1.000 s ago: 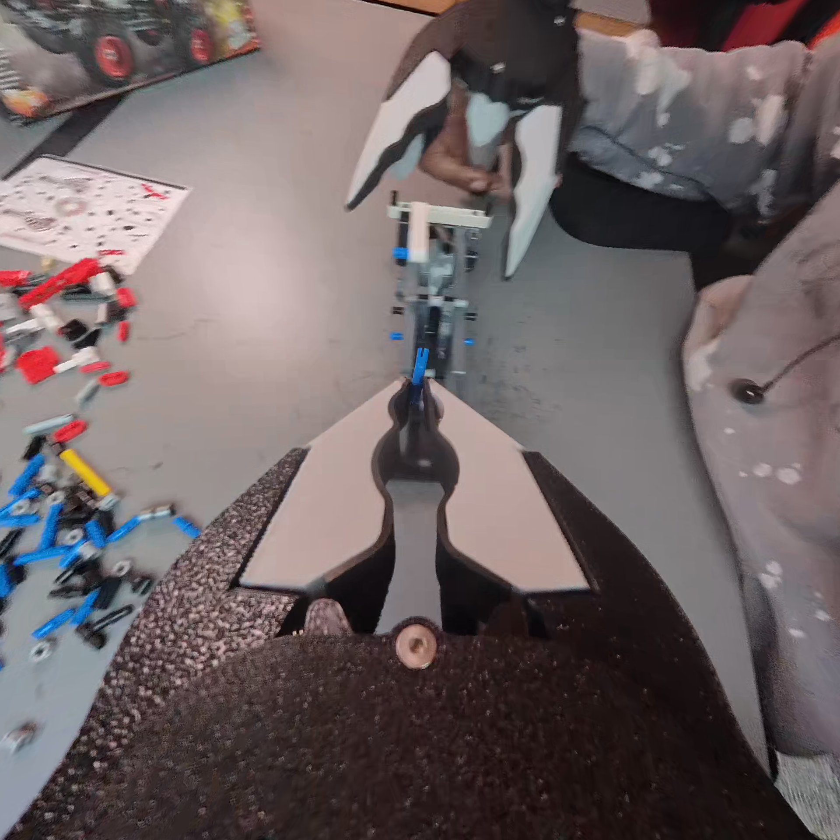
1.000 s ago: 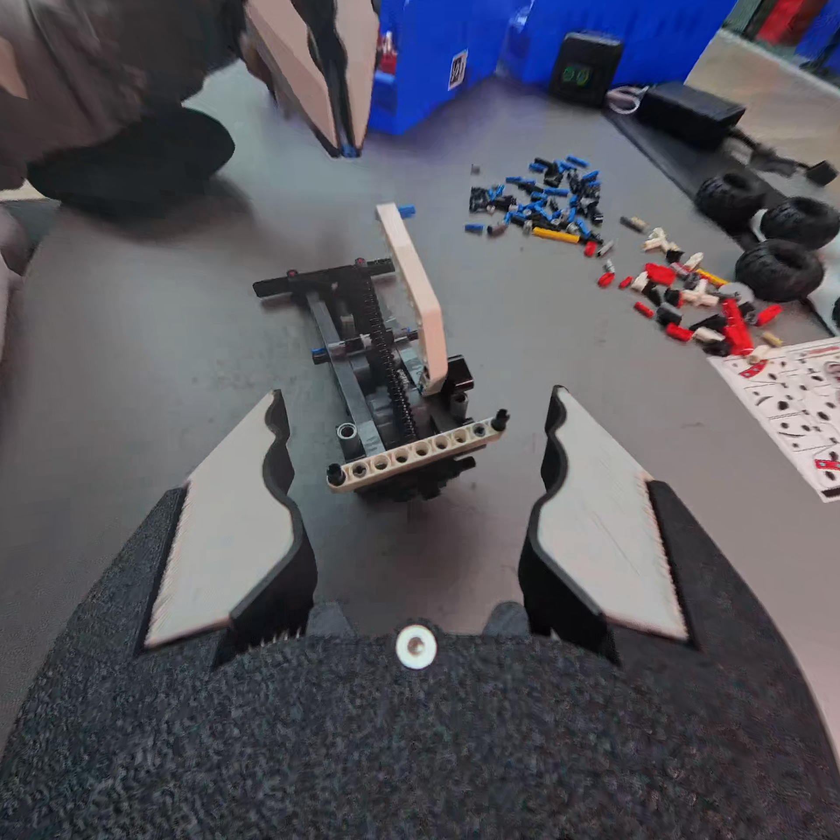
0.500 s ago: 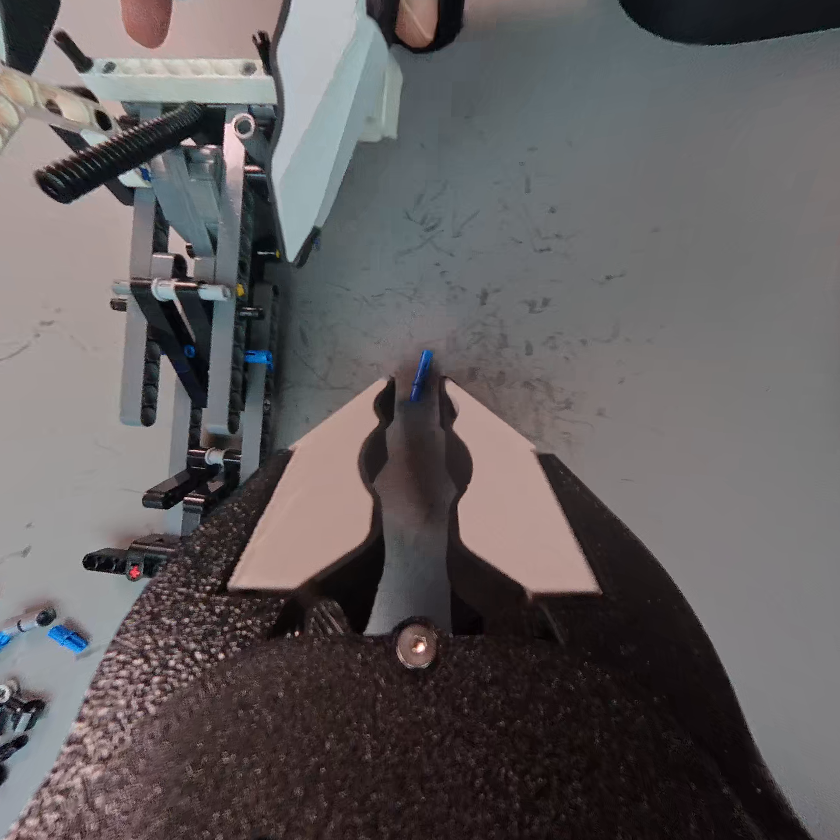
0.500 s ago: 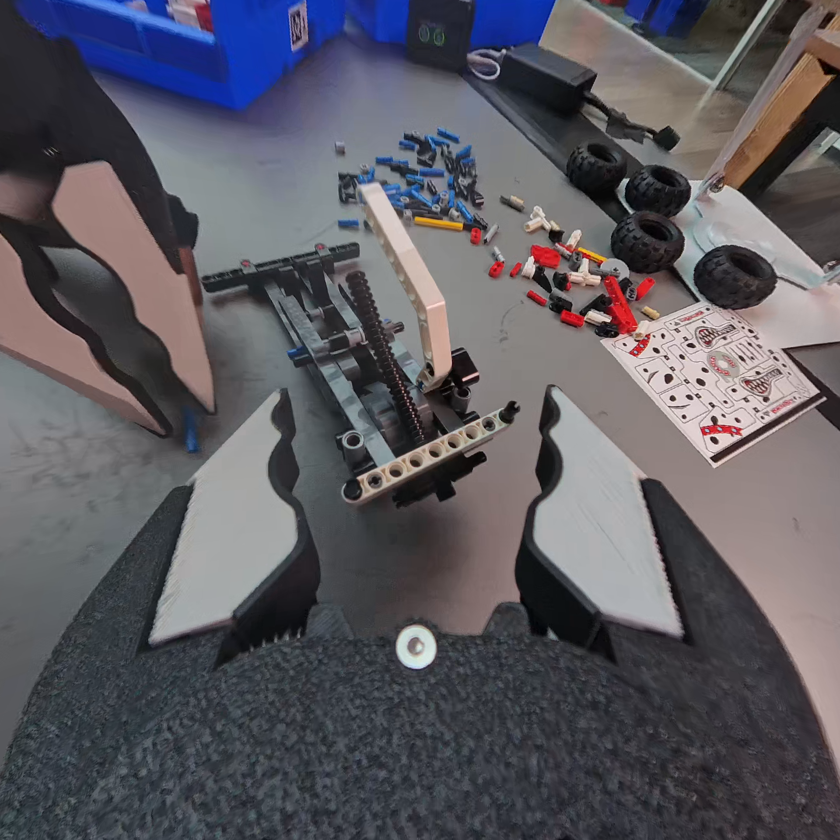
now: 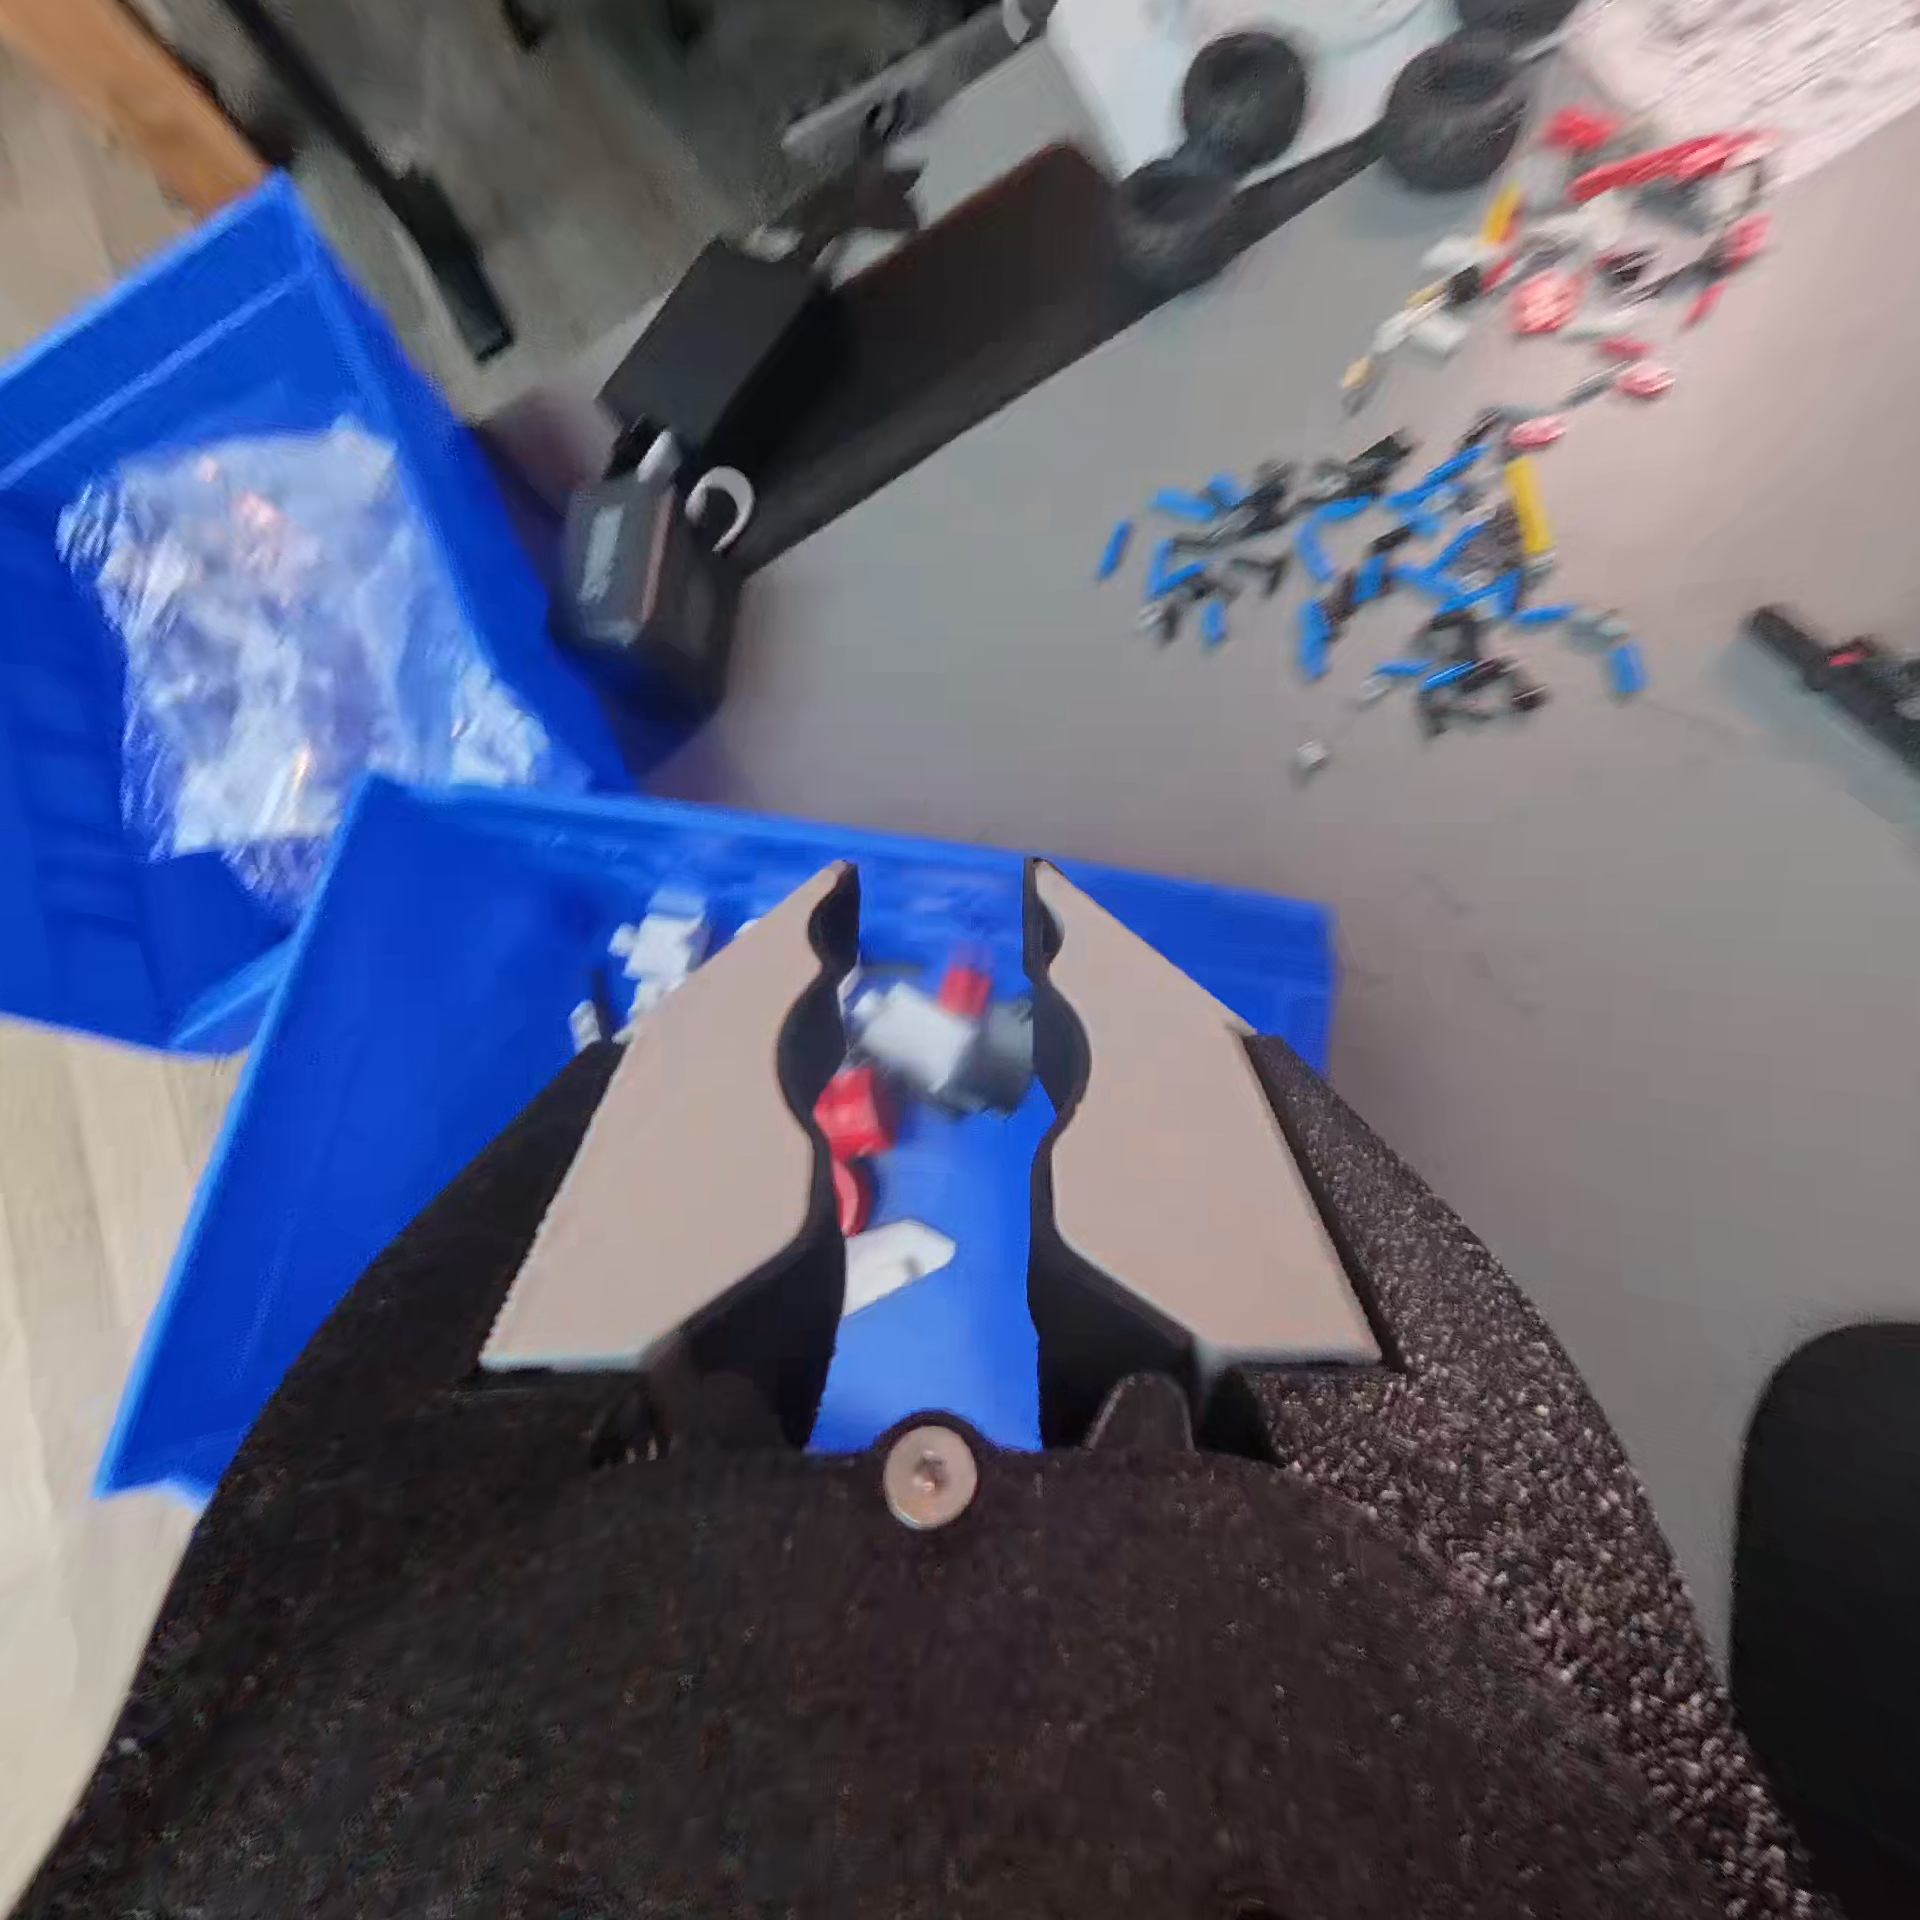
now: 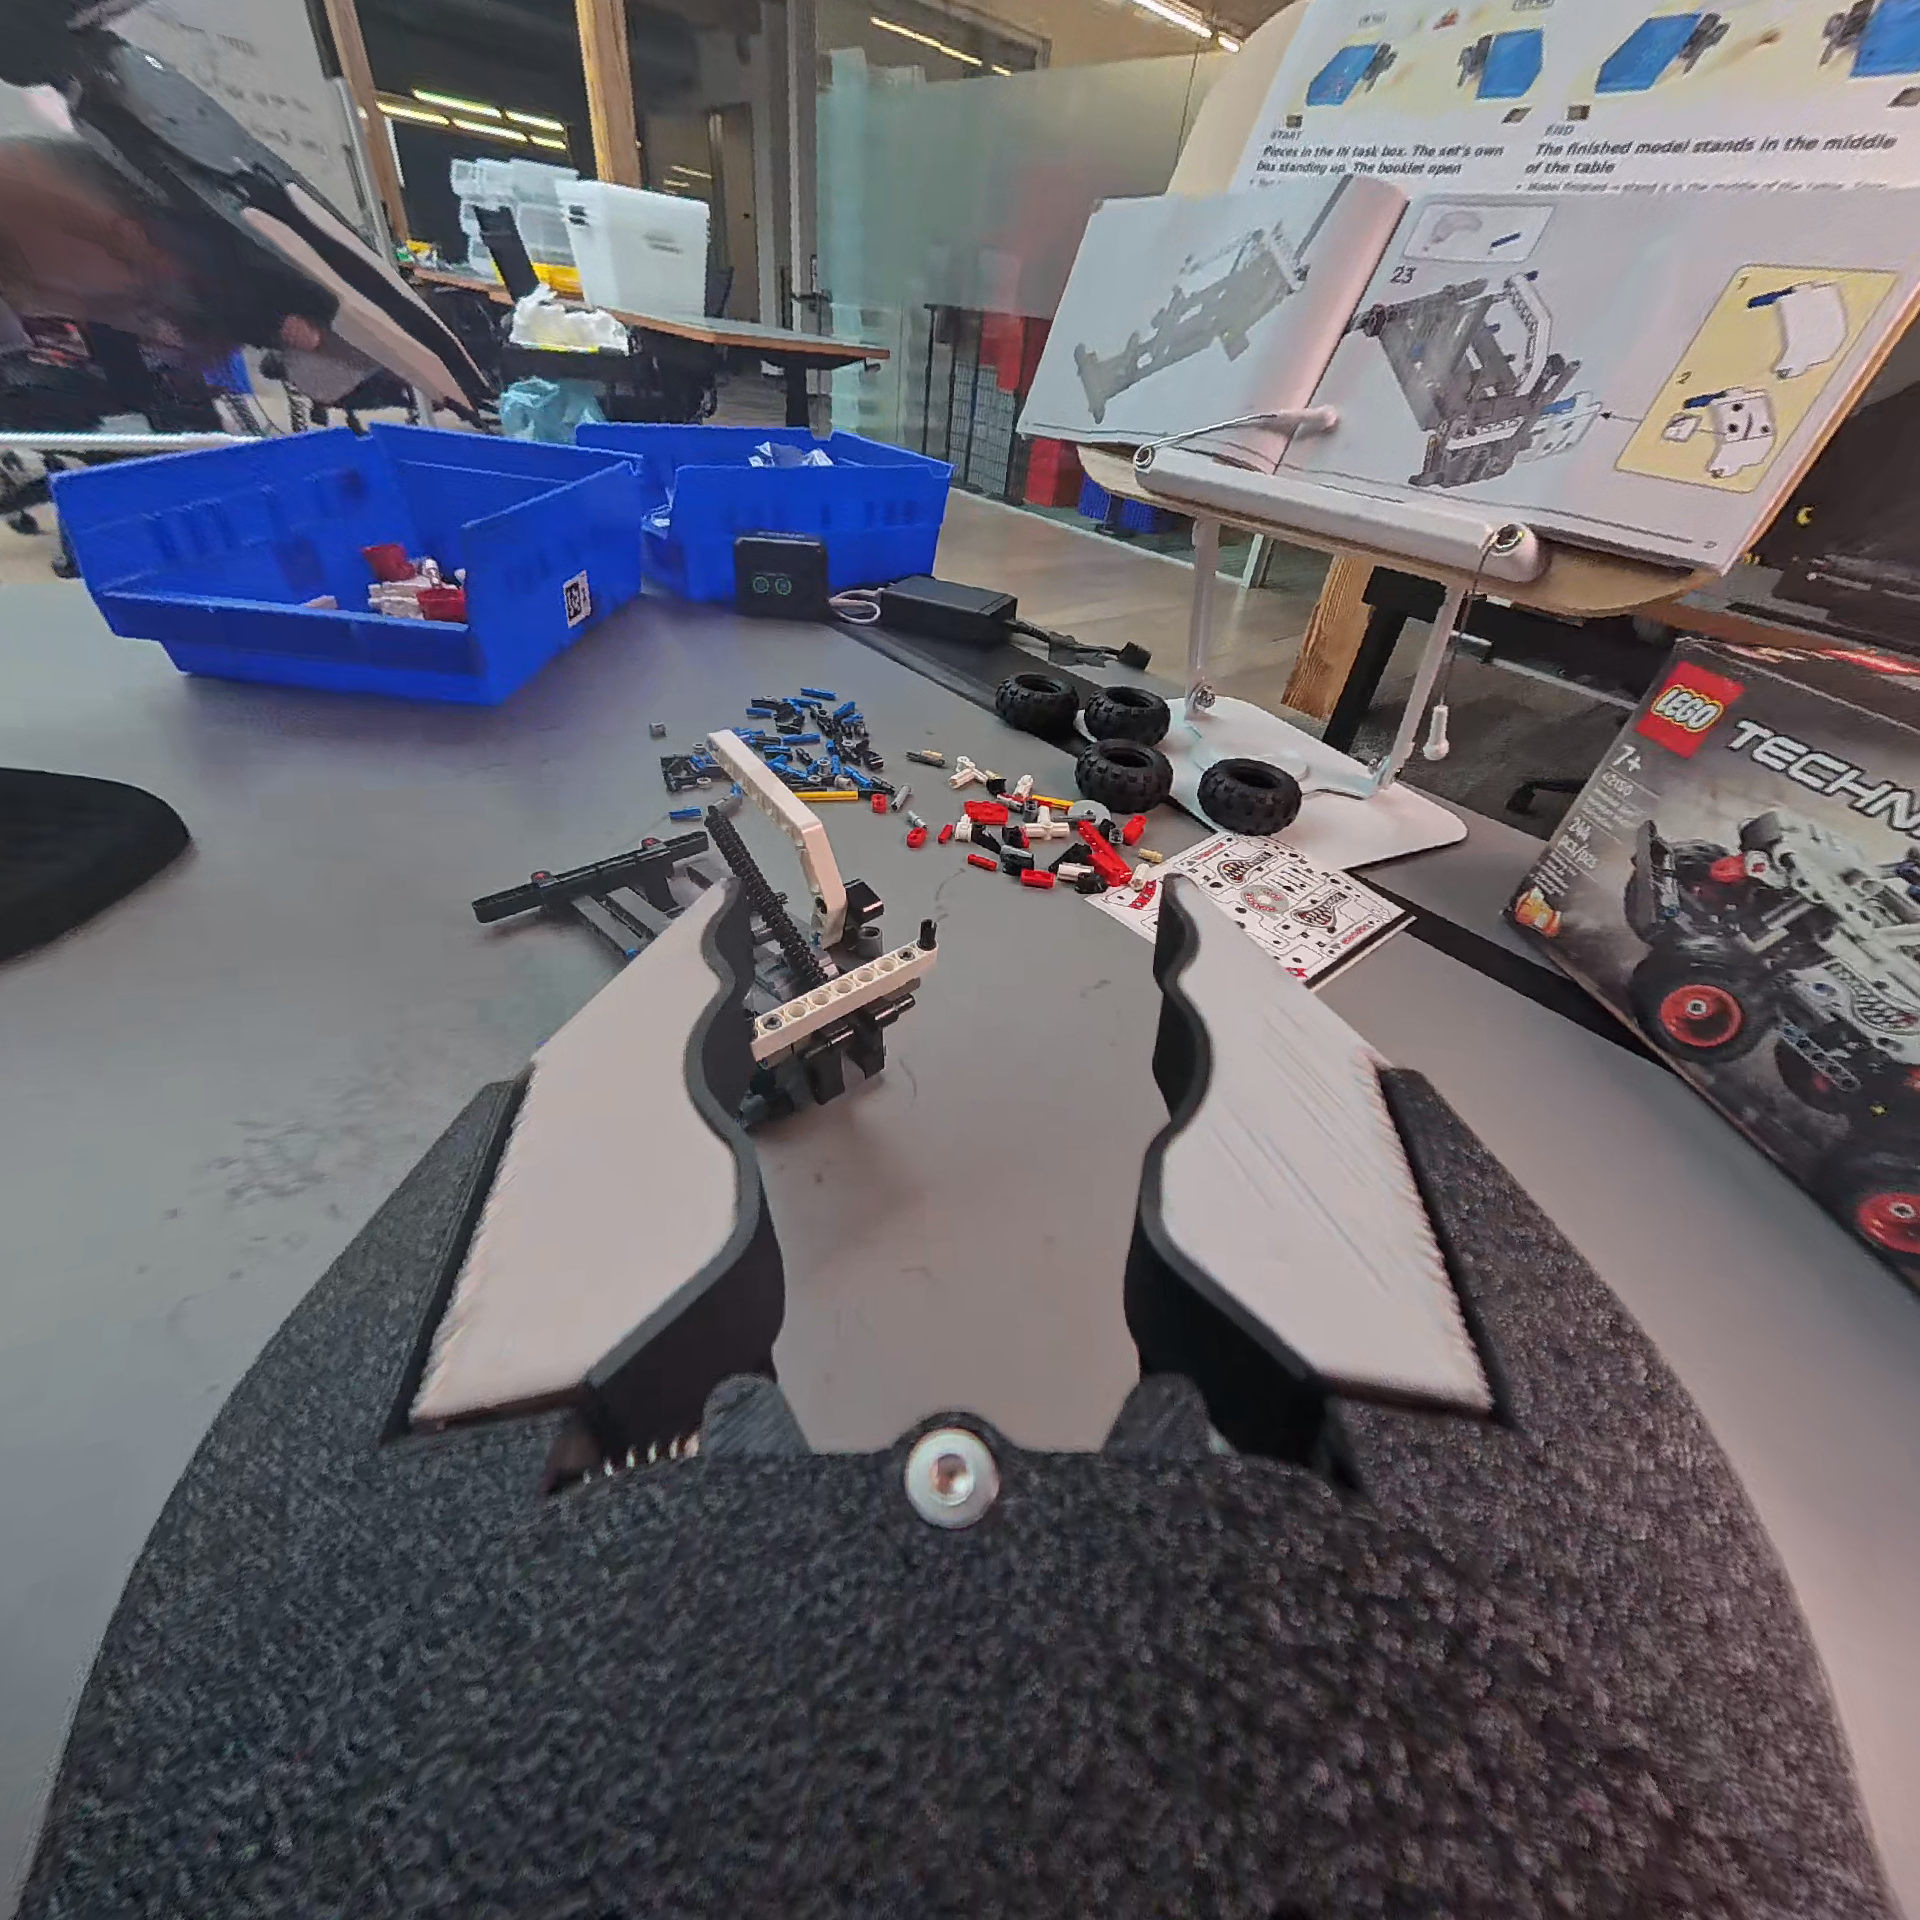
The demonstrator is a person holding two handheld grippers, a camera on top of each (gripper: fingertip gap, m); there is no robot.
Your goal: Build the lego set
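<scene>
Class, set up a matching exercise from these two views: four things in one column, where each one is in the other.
Things:
1. left gripper
2. black tyres
3. open booklet
4. half-built chassis

Places:
A. on the stand
B. between the right gripper's fingers
C. above the blue bin
D. at the stand's foot

Pairs: 1-C, 2-D, 3-A, 4-B

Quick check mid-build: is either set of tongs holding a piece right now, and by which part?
Nothing is held. The left tongs hang open and empty over the blue bin; the right tongs are open and empty near the chassis.
</scene>
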